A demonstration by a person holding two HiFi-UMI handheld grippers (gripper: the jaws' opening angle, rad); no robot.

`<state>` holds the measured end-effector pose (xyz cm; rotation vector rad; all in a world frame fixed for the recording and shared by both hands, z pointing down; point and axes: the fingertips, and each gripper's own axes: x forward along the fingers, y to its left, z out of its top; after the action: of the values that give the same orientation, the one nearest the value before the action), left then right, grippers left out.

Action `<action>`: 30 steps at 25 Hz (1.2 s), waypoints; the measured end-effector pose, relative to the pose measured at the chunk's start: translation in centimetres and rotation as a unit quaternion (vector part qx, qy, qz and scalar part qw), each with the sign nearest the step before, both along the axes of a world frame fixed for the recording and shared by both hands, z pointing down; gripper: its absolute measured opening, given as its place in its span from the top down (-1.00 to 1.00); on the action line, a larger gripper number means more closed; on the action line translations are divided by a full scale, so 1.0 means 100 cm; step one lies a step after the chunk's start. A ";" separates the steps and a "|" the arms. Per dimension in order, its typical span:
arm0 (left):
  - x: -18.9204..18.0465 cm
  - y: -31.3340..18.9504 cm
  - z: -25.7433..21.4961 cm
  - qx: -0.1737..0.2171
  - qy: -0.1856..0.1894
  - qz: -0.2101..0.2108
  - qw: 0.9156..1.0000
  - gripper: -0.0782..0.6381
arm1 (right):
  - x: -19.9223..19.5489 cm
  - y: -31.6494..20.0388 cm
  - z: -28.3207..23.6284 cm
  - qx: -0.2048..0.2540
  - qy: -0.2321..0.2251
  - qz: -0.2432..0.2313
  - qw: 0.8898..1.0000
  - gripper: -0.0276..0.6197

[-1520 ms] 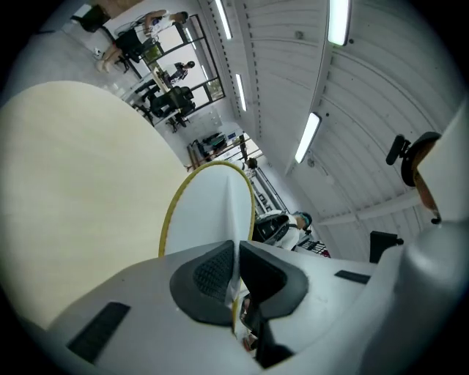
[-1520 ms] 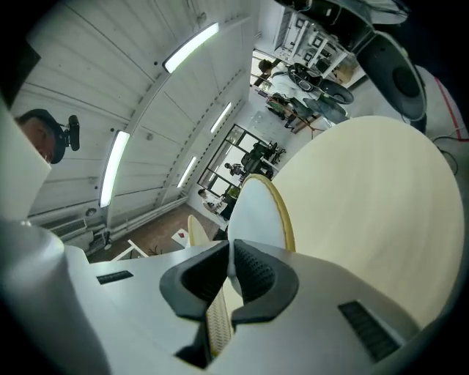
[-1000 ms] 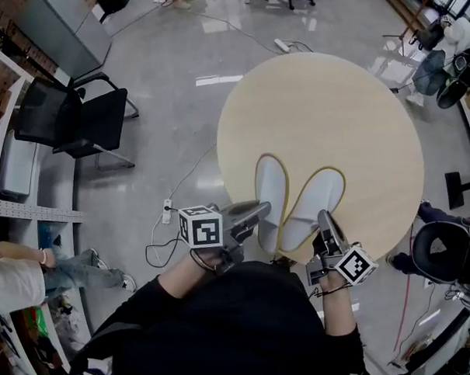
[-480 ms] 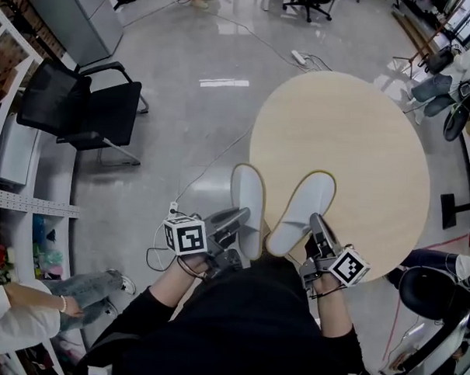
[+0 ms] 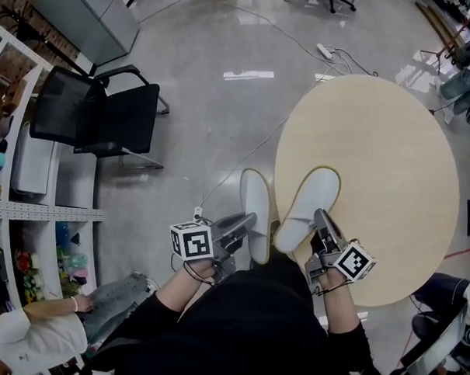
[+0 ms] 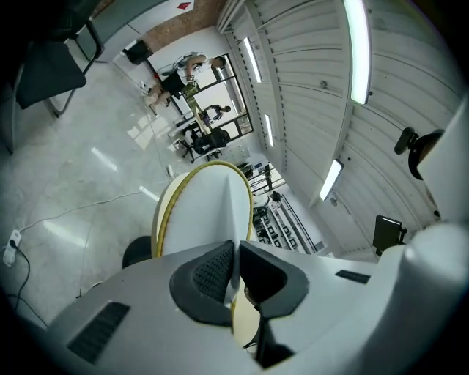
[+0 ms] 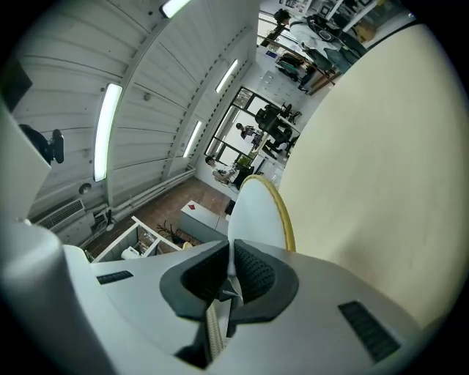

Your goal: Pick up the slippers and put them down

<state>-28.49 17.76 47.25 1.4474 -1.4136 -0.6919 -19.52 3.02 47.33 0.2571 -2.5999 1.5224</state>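
Note:
Two white slippers with yellow edging hang in the air, one in each gripper. My left gripper (image 5: pixel 251 221) is shut on the heel of the left slipper (image 5: pixel 255 211), which is held over the floor just left of the round table (image 5: pixel 392 151). In the left gripper view the slipper (image 6: pixel 201 212) sticks out from between the pads. My right gripper (image 5: pixel 319 219) is shut on the heel of the right slipper (image 5: pixel 306 205), which hovers over the table's left edge. The right gripper view shows that slipper (image 7: pixel 256 212) clamped edge-on beside the tabletop (image 7: pixel 381 168).
A black office chair (image 5: pixel 98 118) stands on the grey floor at the left, with shelves (image 5: pixel 32 213) behind it. A power strip and cable (image 5: pixel 199 212) lie on the floor near the left gripper. A seated person's arm and leg (image 5: pixel 74 316) show at lower left.
Both grippers have carried the slippers leftward, off the tabletop. The left slipper now hangs over the floor and the right one over the table's left rim.

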 end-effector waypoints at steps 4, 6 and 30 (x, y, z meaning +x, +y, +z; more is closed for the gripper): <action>-0.053 -0.042 0.002 -0.026 -0.015 0.008 1.000 0.68 | -0.048 -0.036 0.019 -0.020 0.006 0.008 1.000 0.82; -0.064 -0.063 0.002 -0.026 -0.018 0.017 0.999 0.68 | -0.059 -0.049 0.027 -0.021 0.009 0.010 1.000 0.82; -0.168 -0.193 0.036 -0.031 0.001 0.215 0.976 0.68 | -0.104 -0.116 0.031 -0.007 0.050 0.215 0.975 0.82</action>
<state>-45.27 -1.50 50.90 1.6300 -1.0578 -0.3706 -29.95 -8.61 50.42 0.9202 -2.5635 1.5935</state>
